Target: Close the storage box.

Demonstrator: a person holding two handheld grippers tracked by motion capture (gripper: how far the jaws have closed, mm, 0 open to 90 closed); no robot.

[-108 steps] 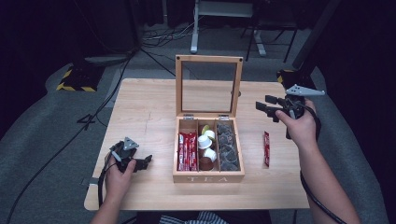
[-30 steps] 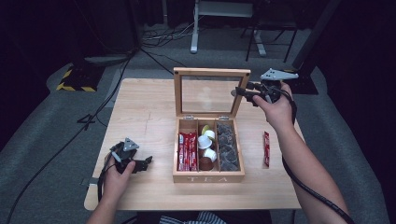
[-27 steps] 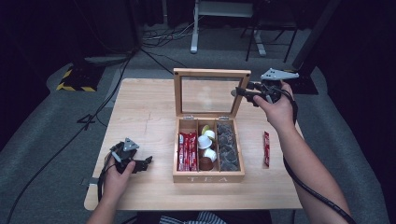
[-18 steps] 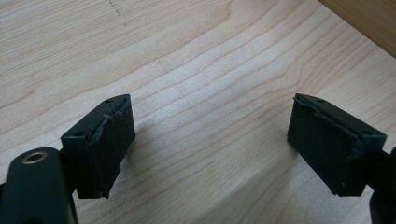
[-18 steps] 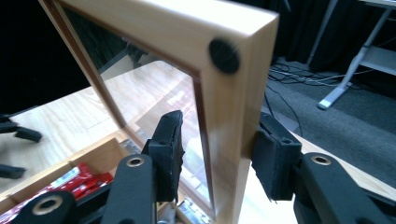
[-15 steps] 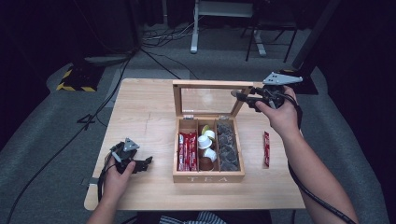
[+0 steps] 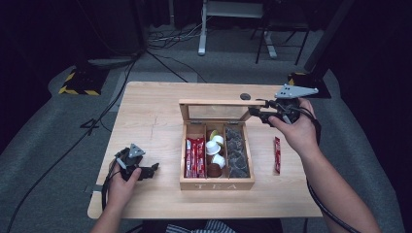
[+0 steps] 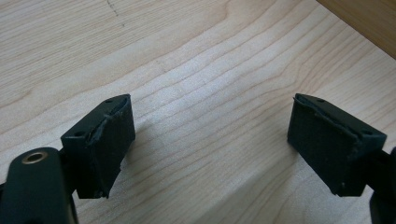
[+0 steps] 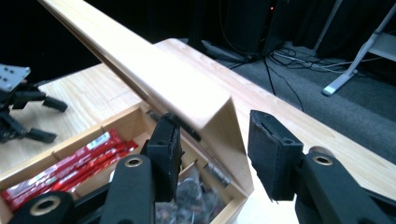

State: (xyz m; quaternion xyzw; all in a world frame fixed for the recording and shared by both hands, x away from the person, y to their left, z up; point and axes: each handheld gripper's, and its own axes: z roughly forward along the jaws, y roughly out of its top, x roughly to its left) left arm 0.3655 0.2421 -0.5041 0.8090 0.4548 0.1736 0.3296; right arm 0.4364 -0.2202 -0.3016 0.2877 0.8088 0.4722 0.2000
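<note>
While the lid is tilted: entries are listed.
Right tool (image 7: 257, 112): jaws parted astride lid (image 9: 154, 74) corner, unclamped.
Left tool (image 8: 210, 140): jaws parted, nothing between, counter (image 8: 205, 70) beneath.

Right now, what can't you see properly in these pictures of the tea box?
- Dark packets in the box's right compartment: too small in the high view to tell what they are.
- Back of the compartments: the lowered lid covers it in the high view.
- Right tongs: in the right gripper view they straddle the lid's corner, but whether the pads press it is unclear.
</note>
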